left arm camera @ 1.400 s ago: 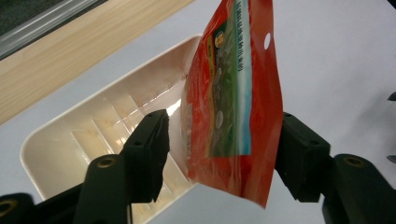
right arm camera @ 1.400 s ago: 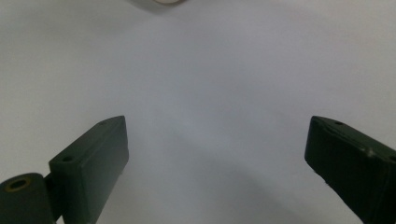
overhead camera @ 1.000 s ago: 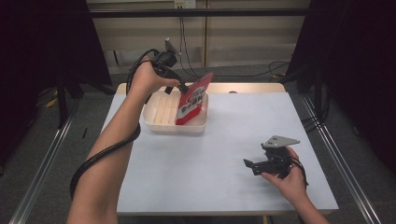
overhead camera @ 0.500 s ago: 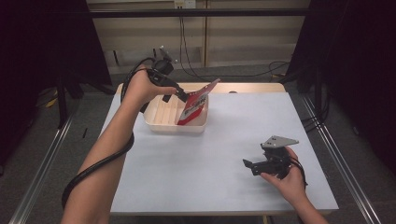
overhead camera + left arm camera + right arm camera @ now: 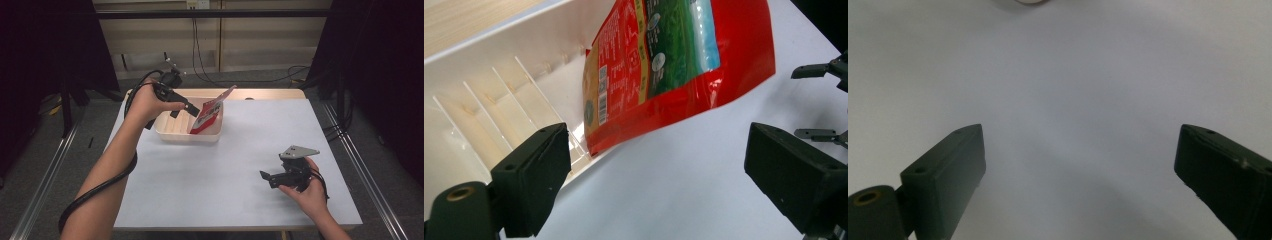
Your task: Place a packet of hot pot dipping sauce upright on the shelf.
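Your left gripper [image 5: 186,111] pulled back from the red pouch [image 5: 208,114] and its jaws have just been opening, nothing btw them now. Pouch leans tilted in the white tray [image 5: 172,132]. Right gripper [image 5: 266,177] rests on the table [image 5: 220,190], jaws wide apart.

The tabletop [image 5: 210,180] is a pale grey-white sheet with a light wood edge showing along its far side. One thing lies directly on it — a cream plastic tray [image 5: 172,134] with thin clear dividers inside, standing just below and ahead of the left gripper's fingers [image 5: 536,170], near the far edge. A red pouch [image 5: 207,115] leans tilted in the tray's end farthest from those fingers, its top sticking out over the rim. Between the tray and the right gripper's fingers [image 5: 948,170] the surface is bare — the same plain grey runs under and ahead of them.
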The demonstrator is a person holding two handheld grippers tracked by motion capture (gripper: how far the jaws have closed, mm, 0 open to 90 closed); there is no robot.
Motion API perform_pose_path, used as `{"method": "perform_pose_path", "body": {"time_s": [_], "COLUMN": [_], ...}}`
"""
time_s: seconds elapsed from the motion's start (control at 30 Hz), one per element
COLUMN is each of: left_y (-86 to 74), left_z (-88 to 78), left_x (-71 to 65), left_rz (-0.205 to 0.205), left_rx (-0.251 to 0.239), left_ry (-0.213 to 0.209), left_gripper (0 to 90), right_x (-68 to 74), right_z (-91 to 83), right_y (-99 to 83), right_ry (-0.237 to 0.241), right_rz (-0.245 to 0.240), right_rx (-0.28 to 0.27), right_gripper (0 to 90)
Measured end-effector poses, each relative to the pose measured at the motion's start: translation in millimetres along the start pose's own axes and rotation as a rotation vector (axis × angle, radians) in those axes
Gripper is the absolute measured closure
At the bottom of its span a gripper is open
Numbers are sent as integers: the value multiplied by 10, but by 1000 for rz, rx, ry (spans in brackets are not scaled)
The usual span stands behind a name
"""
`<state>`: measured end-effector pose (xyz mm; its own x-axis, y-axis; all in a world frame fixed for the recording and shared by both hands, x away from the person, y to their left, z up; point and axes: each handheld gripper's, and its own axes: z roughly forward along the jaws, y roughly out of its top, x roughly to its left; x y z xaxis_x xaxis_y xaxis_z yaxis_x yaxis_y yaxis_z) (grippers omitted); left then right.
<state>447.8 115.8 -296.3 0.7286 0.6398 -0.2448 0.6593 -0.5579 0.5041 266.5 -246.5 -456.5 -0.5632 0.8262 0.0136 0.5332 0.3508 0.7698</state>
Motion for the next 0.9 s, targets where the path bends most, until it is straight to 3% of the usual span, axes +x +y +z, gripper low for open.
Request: {"method": "perform_pose_path", "body": {"time_s": [0.1, 0.17, 0.9], "left_y": [-84, -120, -411], "left_z": [19, 28, 110], "left_x": [-15, -27, -52], "left_rz": [1, 28, 59], "left_rx": [-6, 7, 7], "left_ry": [-1, 4, -16], "left_gripper": [106, 100, 99], "right_x": [8, 12, 16], "right_z": [3, 6, 12], "right_y": [2, 2, 2], "right_ry": [3, -7, 2], "right_rz": [2, 0, -1], "right_rx": [1, 2, 1], "right_gripper": [58, 58, 59]}}
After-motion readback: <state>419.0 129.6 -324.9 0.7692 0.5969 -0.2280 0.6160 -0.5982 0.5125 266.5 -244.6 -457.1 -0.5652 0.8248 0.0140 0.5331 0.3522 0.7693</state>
